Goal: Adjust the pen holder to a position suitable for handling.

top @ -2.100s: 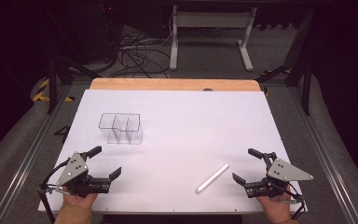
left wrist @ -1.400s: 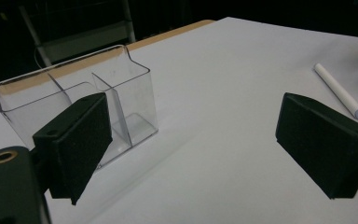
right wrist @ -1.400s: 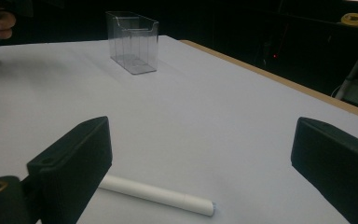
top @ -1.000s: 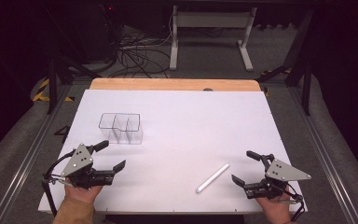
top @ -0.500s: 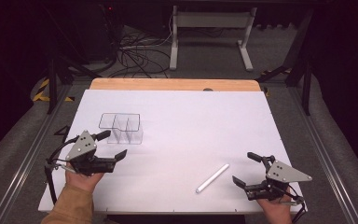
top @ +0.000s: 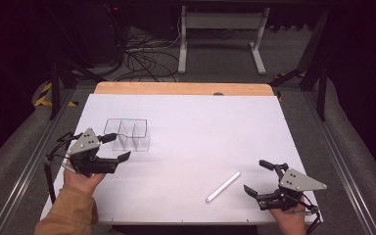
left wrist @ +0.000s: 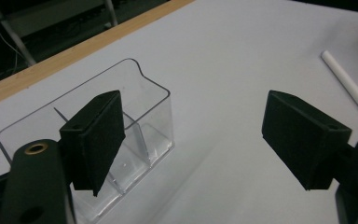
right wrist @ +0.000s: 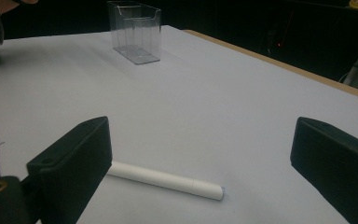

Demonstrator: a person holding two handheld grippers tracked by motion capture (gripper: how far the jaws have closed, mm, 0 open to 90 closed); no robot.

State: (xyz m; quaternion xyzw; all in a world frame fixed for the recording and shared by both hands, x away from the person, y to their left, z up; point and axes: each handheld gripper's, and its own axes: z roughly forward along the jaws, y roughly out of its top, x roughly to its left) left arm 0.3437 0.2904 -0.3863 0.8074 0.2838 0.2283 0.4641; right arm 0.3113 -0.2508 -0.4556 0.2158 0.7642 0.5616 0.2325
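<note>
The left gripper (top: 116, 147), left of centre in the high view, sits just beside the clear plastic divided box (top: 129, 134), which stands on the white table sheet (top: 210, 127). Its jaws stand apart and have just been closing; nothing lies between them. In the left gripper view the box (left wrist: 135, 130) occupies the lower left, partly behind the left-hand pad, without visible contact.

The right gripper (top: 262, 177), at the lower right of the high view, holds its jaws apart and empty. The white cylindrical marker (top: 223, 186) lies flat just left of it, diagonal. In the right gripper view the marker (right wrist: 165, 180) lies low in the frame, ahead of the pads.
</note>
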